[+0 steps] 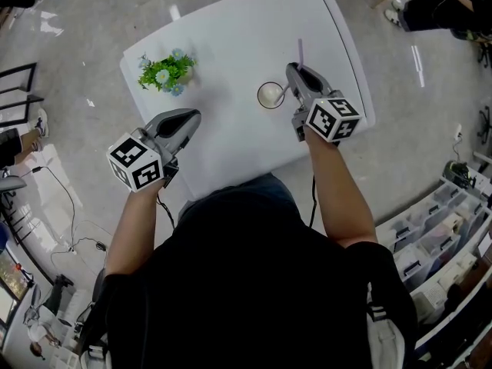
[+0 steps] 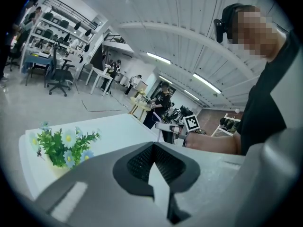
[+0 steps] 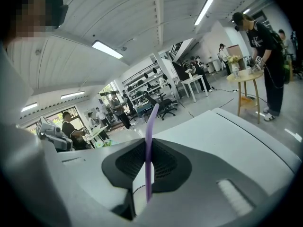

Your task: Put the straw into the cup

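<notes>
I note the right gripper [image 3: 147, 167], fingers pinching a thin purple plastic straw [image 3: 148, 136], just beside the round white cup [image 1: 270, 95] standing toward the right edge of the white table [image 1: 231, 29]. The left gripper [image 2: 154, 160], fingers pressed together on nothing, hangs over the near left corner, near a small pot of blue flowers [image 1: 165, 71].

On the bench [image 1: 231, 37], the cup [image 1: 270, 95] stands just left of the right hand-held gripper [image 1: 295, 69]; the straw [image 1: 300, 51] rises between its jaws. The potted flowers [image 1: 164, 71] sit ahead-left of the left hand-held gripper [image 1: 195, 116].
</notes>
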A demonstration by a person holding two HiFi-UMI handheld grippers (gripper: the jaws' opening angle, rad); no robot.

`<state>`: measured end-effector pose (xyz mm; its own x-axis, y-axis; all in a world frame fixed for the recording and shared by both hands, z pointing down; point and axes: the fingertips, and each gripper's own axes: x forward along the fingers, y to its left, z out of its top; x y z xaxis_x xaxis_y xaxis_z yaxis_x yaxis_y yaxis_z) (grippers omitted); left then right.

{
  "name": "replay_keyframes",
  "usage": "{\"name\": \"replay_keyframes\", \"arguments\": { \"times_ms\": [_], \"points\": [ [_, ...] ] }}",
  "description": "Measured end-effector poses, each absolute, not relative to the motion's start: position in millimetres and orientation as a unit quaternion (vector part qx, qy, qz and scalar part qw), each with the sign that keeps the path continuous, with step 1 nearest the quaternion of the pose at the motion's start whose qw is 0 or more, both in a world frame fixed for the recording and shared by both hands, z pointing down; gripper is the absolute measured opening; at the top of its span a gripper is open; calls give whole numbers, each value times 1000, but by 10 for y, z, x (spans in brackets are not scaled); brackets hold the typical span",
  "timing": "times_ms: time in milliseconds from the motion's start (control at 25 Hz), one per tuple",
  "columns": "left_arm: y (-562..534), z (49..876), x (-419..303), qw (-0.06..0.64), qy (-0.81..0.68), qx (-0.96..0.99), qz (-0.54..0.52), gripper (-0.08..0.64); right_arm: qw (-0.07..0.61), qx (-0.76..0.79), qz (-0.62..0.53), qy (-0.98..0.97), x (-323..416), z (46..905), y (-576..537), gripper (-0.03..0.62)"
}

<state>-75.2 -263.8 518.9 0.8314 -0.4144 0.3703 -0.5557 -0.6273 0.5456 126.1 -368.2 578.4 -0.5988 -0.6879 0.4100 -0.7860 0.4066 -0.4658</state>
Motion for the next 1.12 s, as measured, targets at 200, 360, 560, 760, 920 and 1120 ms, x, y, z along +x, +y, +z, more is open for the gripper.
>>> {"name": "replay_keyframes", "arguments": {
  "times_ms": [200, 360, 560, 760, 920, 1120],
  "points": [
    [-2643, 5225, -763, 340, -270, 894, 106, 0, 81, 440, 326, -833, 1236, 5874, -3628, 54],
    [-2634, 5251, -759, 343, -269, 893, 106, 0, 87, 438, 329, -832, 1219, 5944, -3579, 54],
    [-2638, 5260, -746, 346, -268, 893, 107, 0, 94, 435, 335, -830, 1192, 6041, -3515, 54],
    [-2616, 5296, -739, 350, -266, 892, 108, 0, 100, 436, 339, -828, 1174, 6132, -3470, 54],
    [-2621, 5301, -726, 351, -264, 892, 109, 0, 102, 436, 343, -826, 1175, 6201, -3451, 54],
    [-2611, 5333, -745, 354, -264, 891, 110, 0, 107, 436, 346, -824, 1171, 6276, -3422, 51]
  ]
}}
